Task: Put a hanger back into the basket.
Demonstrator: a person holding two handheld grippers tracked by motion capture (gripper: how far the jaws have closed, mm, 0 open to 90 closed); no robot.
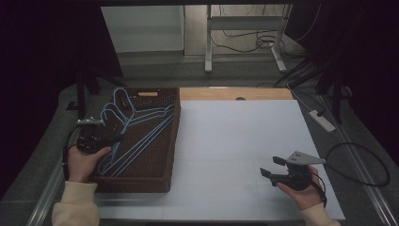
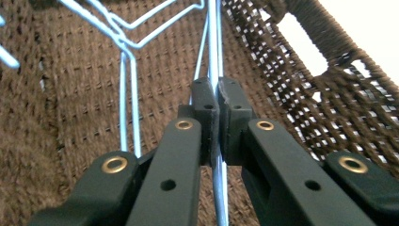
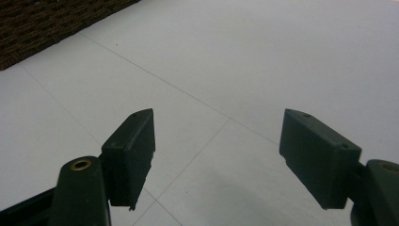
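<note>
Left gripper view showed my left gripper (image 2: 215,101) pinched on the thin wire of a blue hanger (image 2: 214,56), the strand running straight up between the pads and on across the floor of the woven basket (image 2: 70,94). From the high view, that hanger lay among several blue hangers (image 1: 136,129) stacked in the basket at the left of the white table (image 1: 235,141), hooks toward the far end. I judged the step in hand to be the grasp itself, made but with the lift not yet begun. The next move, I thought, called for a slow, straight raise, since the wires overlapped and the hooks might snag their neighbours or the basket wall. My right gripper (image 1: 277,167) hung over the bare table well apart from the basket, its jaws spread wide with nothing between them.
</note>
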